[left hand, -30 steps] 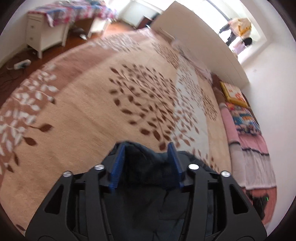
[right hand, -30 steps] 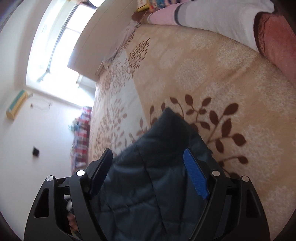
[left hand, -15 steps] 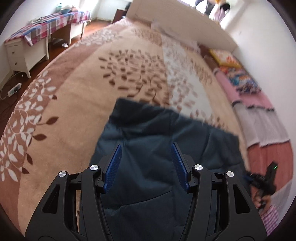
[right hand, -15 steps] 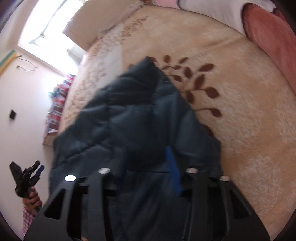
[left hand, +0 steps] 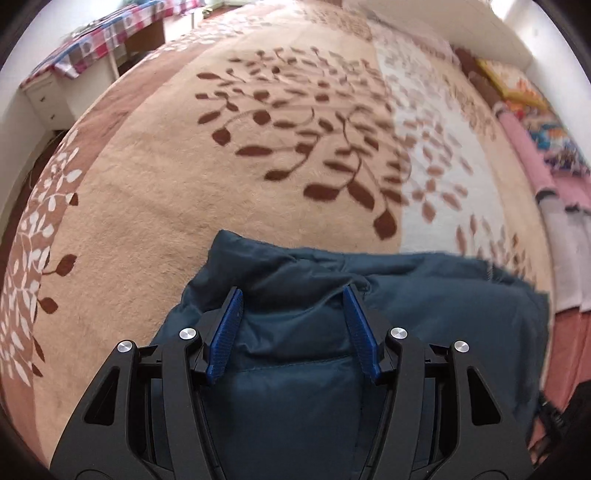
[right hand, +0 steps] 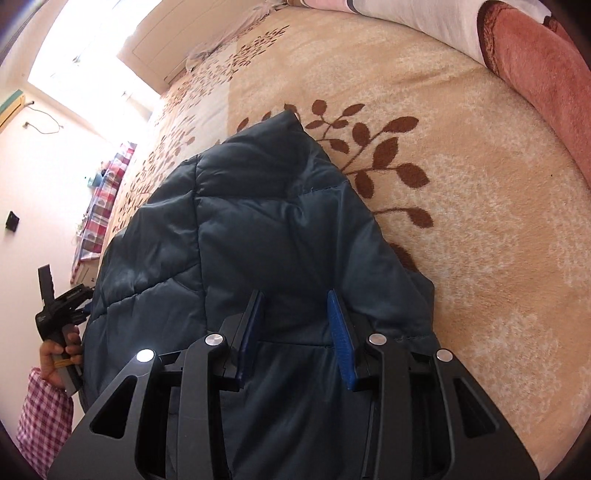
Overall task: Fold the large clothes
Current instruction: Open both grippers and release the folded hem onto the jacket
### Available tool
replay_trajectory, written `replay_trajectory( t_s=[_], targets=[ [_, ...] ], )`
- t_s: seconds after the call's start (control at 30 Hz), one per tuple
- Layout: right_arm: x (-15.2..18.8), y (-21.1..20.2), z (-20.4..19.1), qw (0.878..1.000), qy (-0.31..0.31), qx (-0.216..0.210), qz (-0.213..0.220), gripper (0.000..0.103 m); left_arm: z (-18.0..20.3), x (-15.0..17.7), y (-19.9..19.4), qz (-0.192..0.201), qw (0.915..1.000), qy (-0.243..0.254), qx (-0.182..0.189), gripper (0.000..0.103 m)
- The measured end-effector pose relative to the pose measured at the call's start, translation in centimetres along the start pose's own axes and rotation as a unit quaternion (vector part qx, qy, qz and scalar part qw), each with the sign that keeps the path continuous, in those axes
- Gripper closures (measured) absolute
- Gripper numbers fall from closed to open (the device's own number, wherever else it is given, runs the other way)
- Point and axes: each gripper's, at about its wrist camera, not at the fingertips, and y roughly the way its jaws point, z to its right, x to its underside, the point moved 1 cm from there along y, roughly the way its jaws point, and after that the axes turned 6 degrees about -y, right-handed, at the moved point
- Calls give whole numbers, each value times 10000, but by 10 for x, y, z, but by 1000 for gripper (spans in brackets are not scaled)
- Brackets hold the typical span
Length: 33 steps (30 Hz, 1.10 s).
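A dark teal quilted jacket [right hand: 258, 206] lies spread on a bed covered by a beige blanket [left hand: 155, 192] with a brown leaf print, its padded panels bunched into soft ridges. Seen from the left wrist, the jacket [left hand: 369, 332] fills the near part of the picture, and the left tool [left hand: 293, 317] sits over a raised fold of it, blue pads on either side of the fabric; its jaws are opening, with the fold between them and no clear squeeze on it. From the right wrist, the right tool [right hand: 295, 325] is pinching a hump of the jacket near a stitched seam, the blue pads drawn partway together with the cloth gathered between them. At the left edge of that view, the person's hand [right hand: 59, 354] in a pink checked sleeve [right hand: 44, 413] grips the handle of the other tool beside the jacket's edge. Beyond the jacket, the blanket runs to the far side of the bed, where a white headboard [left hand: 461, 26] stands. A stack of pink and patterned bedding [left hand: 546, 155] lines the right side, and a bench with a checked cloth [left hand: 103, 40] stands at the far left.
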Motion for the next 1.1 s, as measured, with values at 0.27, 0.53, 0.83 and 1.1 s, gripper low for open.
replay_trajectory(
  t_s=[0.27,0.53,0.83,1.1],
  targets=[
    [20,-40,-8,9996,-80,30,283,59,-41,31,-101,529,9965,119,634,45],
    [89,-116,-2,9974,33,83,713,37,-99,134,-172,503,9940,-92,962,35],
    [152,-111,19,9960,732,-332,385,27,-141,231,-154,72,9855,-1059,1322,30],
    [154,-86,17,9915,1071,-589,442,21,-138,234,-115,-102,9700,-1753,1681,27]
  ],
)
